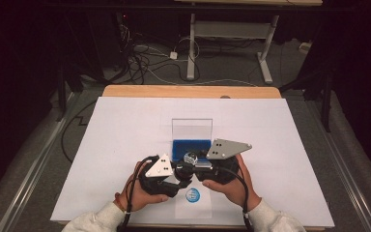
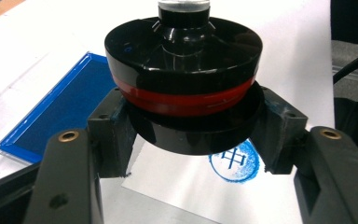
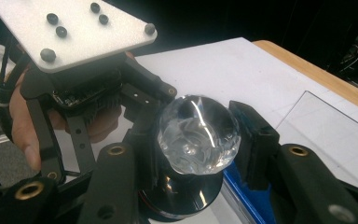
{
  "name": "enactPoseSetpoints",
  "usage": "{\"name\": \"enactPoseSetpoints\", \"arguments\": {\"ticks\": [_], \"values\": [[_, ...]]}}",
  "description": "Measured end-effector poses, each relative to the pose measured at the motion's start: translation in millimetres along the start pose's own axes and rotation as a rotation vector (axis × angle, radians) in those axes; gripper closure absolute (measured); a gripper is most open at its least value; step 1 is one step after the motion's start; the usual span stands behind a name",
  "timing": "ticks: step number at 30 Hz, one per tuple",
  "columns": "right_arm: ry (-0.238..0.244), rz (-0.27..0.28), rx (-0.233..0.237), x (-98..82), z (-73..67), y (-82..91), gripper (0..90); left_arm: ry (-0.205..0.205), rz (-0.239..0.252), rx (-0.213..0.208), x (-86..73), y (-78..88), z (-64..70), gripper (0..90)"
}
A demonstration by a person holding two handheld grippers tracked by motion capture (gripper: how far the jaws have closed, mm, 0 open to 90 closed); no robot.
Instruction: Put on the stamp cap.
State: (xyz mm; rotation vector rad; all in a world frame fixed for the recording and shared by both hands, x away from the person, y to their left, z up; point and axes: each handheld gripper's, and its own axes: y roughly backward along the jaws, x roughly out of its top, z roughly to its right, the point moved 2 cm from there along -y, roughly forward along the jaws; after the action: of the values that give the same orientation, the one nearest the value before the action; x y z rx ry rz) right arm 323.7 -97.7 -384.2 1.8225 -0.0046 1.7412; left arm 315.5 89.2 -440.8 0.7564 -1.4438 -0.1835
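A round black stamp (image 2: 182, 60) with a red band and a clear crystal knob (image 3: 198, 135) is held between both grippers, just above a small paper sheet (image 2: 186, 191). My left gripper (image 2: 193, 135) is shut on the stamp's lower black disc, one pad on each side. My right gripper (image 3: 198, 140) is shut on the crystal knob. In the high view the stamp (image 1: 189, 162) sits between the left gripper (image 1: 179, 175) and the right gripper (image 1: 199, 163). A round blue print (image 2: 237, 161) marks the paper below.
An open blue ink pad (image 1: 191, 146) lies just behind the grippers, its clear lid (image 1: 192, 129) standing up. A large white sheet (image 1: 125, 140) covers the table, whose wooden edge (image 1: 188, 91) shows at the far side. Cables and a desk frame (image 1: 232, 43) lie beyond.
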Motion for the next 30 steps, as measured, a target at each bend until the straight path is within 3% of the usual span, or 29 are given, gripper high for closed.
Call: {"name": "enactPoseSetpoints", "arguments": {"ticks": [6, 9, 10, 11, 12, 18, 22, 23, 30], "values": [[-0.005, 0.016, 0.010, 0.3, 0.1, 1.4, 57.2, 0.033, 0.026, -0.022, 0.3, 0.8, -2.0, 37.0], [0.001, 0.013, 0.016, 0.3, -1.3, 0.7, 57.2, 0.038, 0.020, -0.014, -0.2, 1.4, -2.0, 37.0], [-0.001, 0.014, 0.018, 0.0, -1.2, 0.4, 57.2, 0.047, 0.007, 0.007, -0.9, 2.3, -2.3, 37.0], [-0.002, 0.012, 0.018, -0.4, -1.0, 0.3, 57.2, 0.041, 0.015, -0.010, -0.7, 1.2, -1.9, 37.0], [-0.007, 0.011, 0.019, -0.9, -0.8, 0.3, 57.2, 0.041, 0.006, 0.009, -1.0, 2.1, -2.1, 37.0], [-0.013, 0.014, 0.026, -3.1, 0.3, -0.6, 57.2, 0.038, 0.007, 0.009, -2.0, 1.6, -0.7, 37.0], [0.009, 0.017, 0.024, -4.5, -1.7, -1.9, 57.2, 0.042, 0.020, -0.003, -2.1, 0.9, 0.3, 37.0], [0.012, 0.014, 0.025, -4.6, -1.9, -2.2, 57.2, 0.043, 0.014, 0.018, -2.6, 1.9, -0.3, 37.0], [0.000, 0.020, 0.024, -6.1, -0.1, -0.8, 57.2, 0.046, 0.018, 0.030, -3.1, 4.7, -1.9, 37.0]]}}
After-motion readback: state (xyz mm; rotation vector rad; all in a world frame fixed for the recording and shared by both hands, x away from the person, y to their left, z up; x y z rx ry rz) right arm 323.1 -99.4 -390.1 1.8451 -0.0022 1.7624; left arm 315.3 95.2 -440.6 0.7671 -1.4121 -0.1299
